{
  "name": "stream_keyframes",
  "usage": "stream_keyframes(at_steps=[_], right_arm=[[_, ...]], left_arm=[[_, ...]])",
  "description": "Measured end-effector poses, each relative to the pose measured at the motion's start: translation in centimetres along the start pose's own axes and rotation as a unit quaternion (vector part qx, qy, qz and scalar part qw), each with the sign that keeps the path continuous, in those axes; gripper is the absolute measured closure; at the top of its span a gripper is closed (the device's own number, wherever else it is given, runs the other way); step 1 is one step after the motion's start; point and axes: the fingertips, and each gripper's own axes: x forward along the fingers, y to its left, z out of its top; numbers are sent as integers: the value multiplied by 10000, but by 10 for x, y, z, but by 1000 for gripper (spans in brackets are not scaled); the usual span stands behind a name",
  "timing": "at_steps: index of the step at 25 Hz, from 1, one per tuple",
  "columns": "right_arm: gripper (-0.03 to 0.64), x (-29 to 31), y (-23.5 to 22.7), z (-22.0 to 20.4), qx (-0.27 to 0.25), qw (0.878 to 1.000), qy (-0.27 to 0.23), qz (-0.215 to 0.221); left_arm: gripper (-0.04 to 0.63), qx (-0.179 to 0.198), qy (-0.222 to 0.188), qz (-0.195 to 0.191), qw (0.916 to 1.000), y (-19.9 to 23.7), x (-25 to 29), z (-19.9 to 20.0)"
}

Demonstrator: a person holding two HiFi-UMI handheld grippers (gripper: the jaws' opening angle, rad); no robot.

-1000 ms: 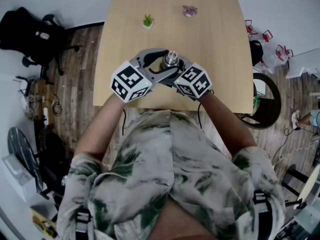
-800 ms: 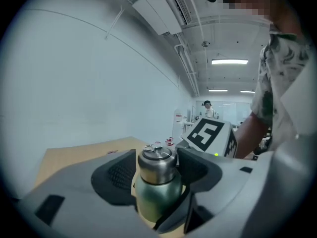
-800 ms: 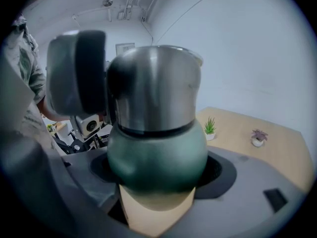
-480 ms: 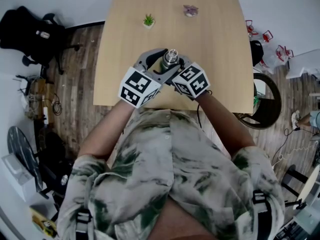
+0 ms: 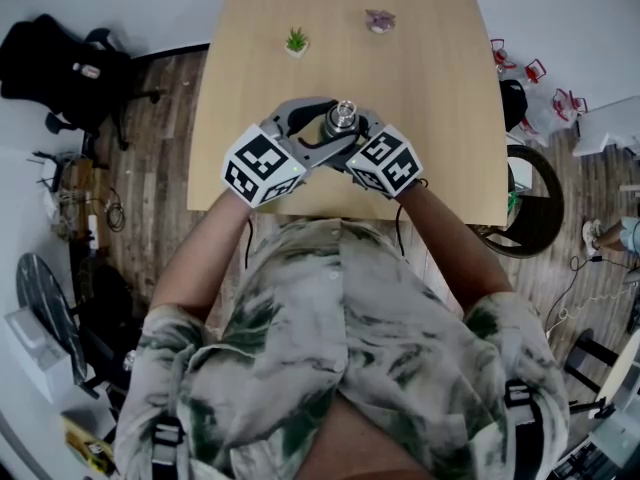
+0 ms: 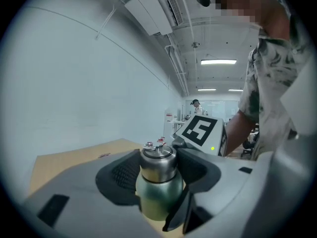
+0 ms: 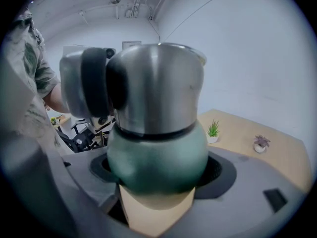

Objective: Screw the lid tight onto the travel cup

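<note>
Both tools met at the cup (image 7: 156, 152), which stood upright on the table (image 5: 420, 68), just above the middle of the head view. The right gripper (image 5: 352, 134) was clamped on the cup's round green body, which sat snug between its pads. The left gripper (image 5: 322, 126) came in from the left with the steel lid (image 6: 158, 165) between its jaws. They had just been closing, and both pads pressed the lid's sides.
</note>
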Motion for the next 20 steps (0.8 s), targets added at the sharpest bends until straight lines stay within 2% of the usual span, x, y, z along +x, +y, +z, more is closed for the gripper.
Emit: stream_keyframes(at_steps=[6,10,12,16,20], right_arm=[[210,-2,4,-3,-93,9998,8,171],[210,-1,4,-6,-67,9998,38,163],[210,-1,3,-7,23,9999,35,128],[210,-1,-8,-8,210,9997,28,-96],[210,0,-7,-6,226,9996,25,-158]], left_arm=[[347,-17,14,-438,9990,-4,-1,0],[347,-91,22,-468,9989,-3,-2,-3],[345,-145,55,-280,9995,-2,-1,-4],[342,-196,105,440,9988,4,5,-3],[340,-272,41,864,9959,4,9,-2]])
